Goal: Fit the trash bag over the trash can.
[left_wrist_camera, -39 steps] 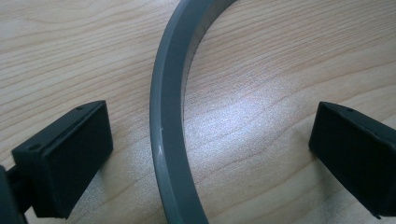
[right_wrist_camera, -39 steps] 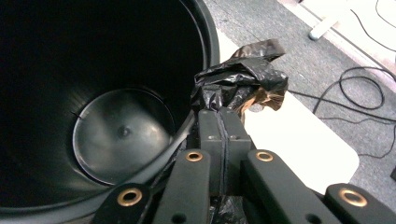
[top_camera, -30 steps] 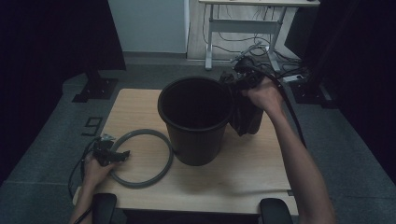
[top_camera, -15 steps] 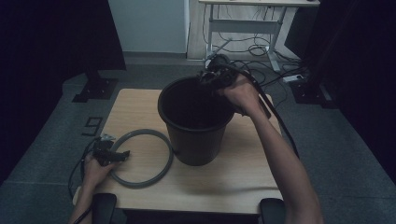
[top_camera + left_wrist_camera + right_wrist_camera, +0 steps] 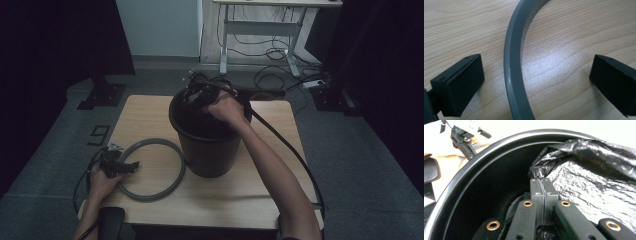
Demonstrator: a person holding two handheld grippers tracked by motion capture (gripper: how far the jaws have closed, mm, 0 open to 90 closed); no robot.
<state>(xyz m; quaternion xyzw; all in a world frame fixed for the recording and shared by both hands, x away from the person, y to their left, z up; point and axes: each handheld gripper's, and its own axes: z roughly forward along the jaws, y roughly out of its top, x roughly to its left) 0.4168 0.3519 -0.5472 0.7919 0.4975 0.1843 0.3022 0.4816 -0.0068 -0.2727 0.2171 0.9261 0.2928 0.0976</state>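
Two grippers work at a wooden table (image 5: 150, 112). At about eight o'clock from the black bucket (image 5: 210, 150), the left gripper (image 5: 131, 166) rests low on the tabletop in the person's left hand (image 5: 102, 182), jaws spread wide and not pressing on anything. A grey ring (image 5: 170, 187) lies flat on the wood just beside the bucket, at its nine o'clock, and its rim passes between those jaws; in the left gripper view the ring (image 5: 514, 62) runs up between the two black pads with bare wood on either side.

The bucket stands upright near the middle of the table. Over its mouth, toward twelve o'clock, the right hand (image 5: 227, 107) holds the right gripper (image 5: 543, 186) just inside the rim. In the right gripper view its jaws are clamped tight together on a pinch of black bin bag (image 5: 586, 177), which crumples away to about two o'clock against the bucket's inner wall (image 5: 486, 190).
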